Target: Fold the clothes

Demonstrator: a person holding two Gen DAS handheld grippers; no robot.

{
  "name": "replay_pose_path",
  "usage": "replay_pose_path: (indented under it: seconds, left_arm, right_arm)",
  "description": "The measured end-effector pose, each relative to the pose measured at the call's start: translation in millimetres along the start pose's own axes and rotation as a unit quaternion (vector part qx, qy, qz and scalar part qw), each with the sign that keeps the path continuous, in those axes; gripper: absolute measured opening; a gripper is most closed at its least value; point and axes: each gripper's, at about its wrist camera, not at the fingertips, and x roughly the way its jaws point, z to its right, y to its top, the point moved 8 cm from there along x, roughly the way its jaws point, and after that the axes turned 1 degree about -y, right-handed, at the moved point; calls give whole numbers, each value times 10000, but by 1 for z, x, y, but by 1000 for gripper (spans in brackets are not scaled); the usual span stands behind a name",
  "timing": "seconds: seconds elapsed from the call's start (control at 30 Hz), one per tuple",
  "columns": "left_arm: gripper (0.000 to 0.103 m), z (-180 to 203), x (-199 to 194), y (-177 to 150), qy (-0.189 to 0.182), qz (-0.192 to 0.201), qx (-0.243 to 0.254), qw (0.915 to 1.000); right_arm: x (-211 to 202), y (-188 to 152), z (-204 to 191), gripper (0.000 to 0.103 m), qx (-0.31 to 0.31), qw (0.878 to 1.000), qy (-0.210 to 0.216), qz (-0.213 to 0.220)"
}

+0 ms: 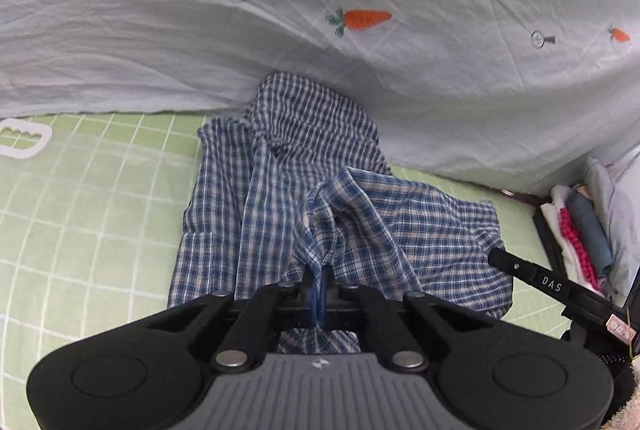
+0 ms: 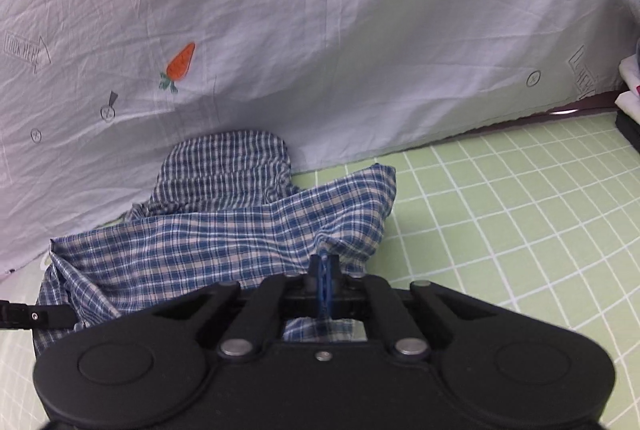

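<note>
Both left gripper (image 1: 322, 284) and right gripper (image 2: 324, 270) clamped tight on plaid shirt (image 1: 280, 189) edge, likely to spread it over green mat (image 1: 80, 209) for folding

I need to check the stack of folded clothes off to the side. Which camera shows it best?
The left wrist view: the stack of folded clothes lies at its right edge, with white, pink and blue layers showing. The right wrist view catches only a white sliver at its right edge.
</note>
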Motion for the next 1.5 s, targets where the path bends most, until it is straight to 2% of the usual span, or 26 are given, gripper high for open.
replay_pose_path:
  seconds: [0.13,0.3,0.53,0.67,0.77,0.97,1.03,1.1,1.17,1.2,1.27,1.37,1.43,1.47,1.5]
  left_arm:
    - [0,13,-39,28,-167,546,-5,9984]
    - [0,12,-83,56,-353,1061,-288,9933]
    - [0,-29,-111,62,-101,1287,-789,9885]
    - [0,-73,-102,50,319,1143,-1203,9856]
    - [0,-111,-86,35,545,901,-1678,9802]
    - [1,-169,-42,4,1042,332,-2134,9708]
    - [1,-181,-33,-4,1142,217,-2216,9682]
    - [2,-191,-25,-11,1230,111,-2294,9655]
    - [2,-193,-25,-14,1153,128,-2316,9659]
    - [3,-193,-25,-15,1140,143,-2307,9662]
    - [8,-193,-25,-17,1147,127,-2281,9668]
    - [10,-195,-22,-21,1183,55,-2284,9663]
    - [11,-195,-19,-24,1186,7,-2312,9657]
    - [11,-194,-18,-25,1196,-12,-2315,9655]
    - [11,-194,-17,-27,1207,-31,-2318,9652]
  right_arm:
    - [-25,26,-3,2,103,9990,177,389]
    - [-37,44,-27,2,-22,9974,409,592]
    - [-20,40,-77,2,-525,9954,651,471]
    - [14,23,-103,2,-800,9945,665,151]
    - [45,3,-116,2,-979,9929,646,-181]
    - [104,-38,-142,6,-1283,9856,586,-929]
    - [112,-37,-141,16,-1275,9850,582,-1004]
    - [107,-28,-134,41,-1096,9887,596,-834]
    - [89,-15,-119,51,-818,9940,543,-476]
    - [83,-11,-107,58,-654,9959,473,-412]
    - [75,-5,-81,64,-296,9985,308,-346]
    - [82,-12,-42,64,221,9976,13,-658]
    - [93,-22,-26,63,653,9927,99,-1005]
    - [97,-26,-22,58,831,9899,220,-1124]
    - [101,-29,-20,47,993,9869,363,-1219]
